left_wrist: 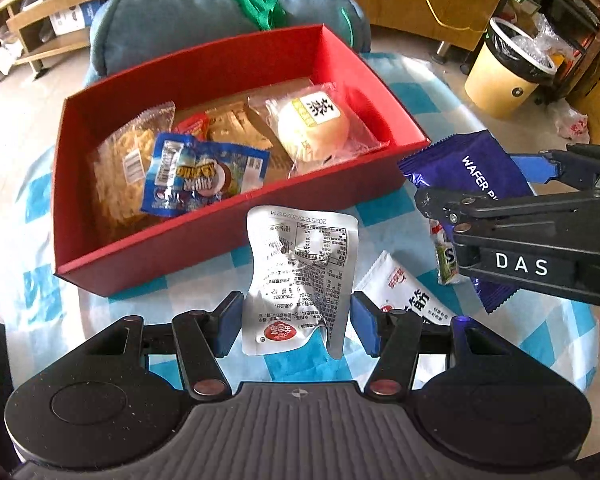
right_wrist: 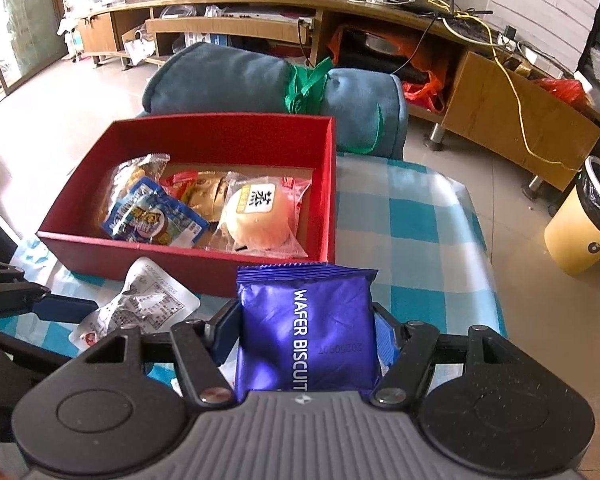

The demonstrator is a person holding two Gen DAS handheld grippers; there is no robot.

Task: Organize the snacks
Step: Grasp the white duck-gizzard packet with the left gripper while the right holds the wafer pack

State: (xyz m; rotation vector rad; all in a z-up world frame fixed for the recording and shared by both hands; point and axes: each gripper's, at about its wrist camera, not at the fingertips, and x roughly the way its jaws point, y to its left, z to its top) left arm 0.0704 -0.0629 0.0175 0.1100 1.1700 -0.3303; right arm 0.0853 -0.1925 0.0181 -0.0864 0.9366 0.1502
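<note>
**Both grippers loaded, red box waiting**

Left wrist view first: the left gripper (left_wrist: 296,322) has its two blue pads closed on the lower part of a silver foil pouch (left_wrist: 300,272), printed side toward the lens, its top edge curling up toward twelve o'clock. Just past the right pad, at about four o'clock from the pouch, a white sachet with red print (left_wrist: 408,296) lies flat on the blue-and-white checked tablecloth (left_wrist: 400,92).

Beyond the pouch at eleven o'clock sits the red box (left_wrist: 204,240), open-topped. Inside it, a blue packet (left_wrist: 200,180) leans on a clear bag of yellow noodle-like snack (left_wrist: 116,176), with a wrapped round bun (left_wrist: 312,128) at the far right end and tan packets between them.

Out at three o'clock comes the right gripper (left_wrist: 476,176), and what a load: a purple wafer biscuit pack (left_wrist: 472,168) is pinched between its fingers, up off the cloth. A small green-and-white packet (left_wrist: 446,256) peeks out beneath it.

Right wrist view confirms it: the right gripper (right_wrist: 306,332) clamps the wafer pack (right_wrist: 306,332) squarely from both sides, lettering running down its face. The box (right_wrist: 332,200) stands at twelve o'clock, the foil pouch (right_wrist: 140,304) at nine.

Behind the table, a teal cushion (right_wrist: 220,76), and at three o'clock a yellow bin (right_wrist: 576,224) on the floor.
</note>
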